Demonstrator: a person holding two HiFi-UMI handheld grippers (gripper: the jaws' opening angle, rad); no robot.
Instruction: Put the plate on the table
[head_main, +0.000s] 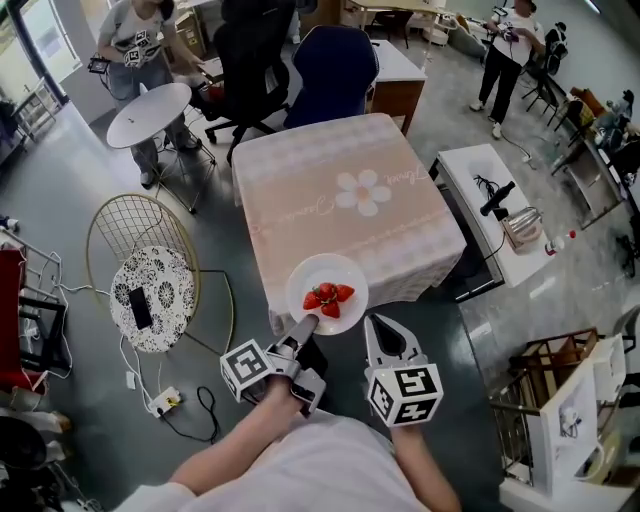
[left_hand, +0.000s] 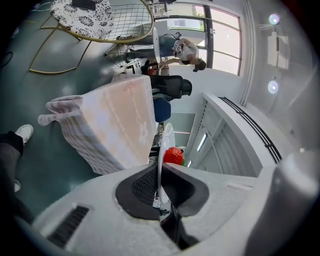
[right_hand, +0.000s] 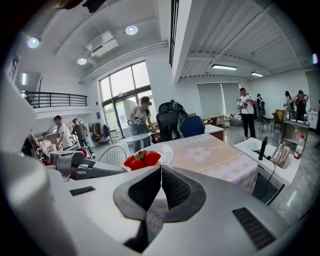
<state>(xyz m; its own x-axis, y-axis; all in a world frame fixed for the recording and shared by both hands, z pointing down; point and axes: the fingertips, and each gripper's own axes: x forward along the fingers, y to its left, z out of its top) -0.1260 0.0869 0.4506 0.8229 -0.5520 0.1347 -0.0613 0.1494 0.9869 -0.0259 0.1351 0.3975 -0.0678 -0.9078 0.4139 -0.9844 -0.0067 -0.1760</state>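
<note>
In the head view, our left gripper (head_main: 305, 326) pinches the near-left rim of the white plate (head_main: 327, 293), which carries a small heap of strawberries (head_main: 328, 295). The plate sits over the near edge of the table (head_main: 340, 200) with its pink flowered cloth; we cannot tell whether it touches the cloth. Our right gripper (head_main: 386, 328) hangs just beside the plate's right rim, apart from it.

In the left gripper view, the left gripper (left_hand: 160, 172) has its jaws clamped on the plate (left_hand: 167, 137), seen edge-on as a thin white line between the dark pads. One strawberry (left_hand: 173, 155) shows just past the jaw tips, and the table (left_hand: 120, 120) lies beyond.

In the right gripper view, the right gripper (right_hand: 160, 170) has its jaws pressed together with nothing between them. Beyond the tips are the plate (right_hand: 165, 150), the strawberries (right_hand: 142, 159), the left gripper (right_hand: 95, 167) at its rim, and the table (right_hand: 210, 155) behind.
</note>
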